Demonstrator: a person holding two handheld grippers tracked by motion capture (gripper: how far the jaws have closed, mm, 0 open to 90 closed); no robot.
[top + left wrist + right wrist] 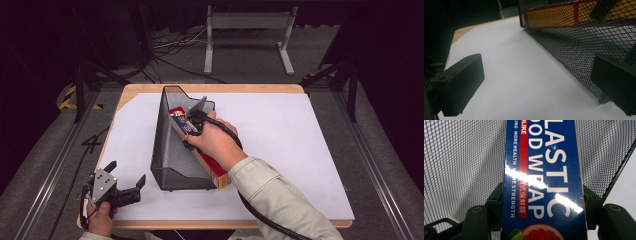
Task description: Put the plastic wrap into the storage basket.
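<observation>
Right gripper (192, 121) clamps the plastic-wrap box (542, 182), apparently slanting lengthwise inside the mesh file holder (172, 150); left gripper (125, 184) gapes empty nearby.

The file holder (172, 150) is black wire mesh, matt and open-weave. The plastic wrap box (544, 182) is glossy printed card, with streaks of glare. White matt paper (280, 150) covers the pale wooden surface (210, 88). The left tool (536, 82) looks like matt black plastic.

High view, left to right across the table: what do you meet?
Left gripper → black mesh file holder → plastic wrap box → bare white mat.
</observation>
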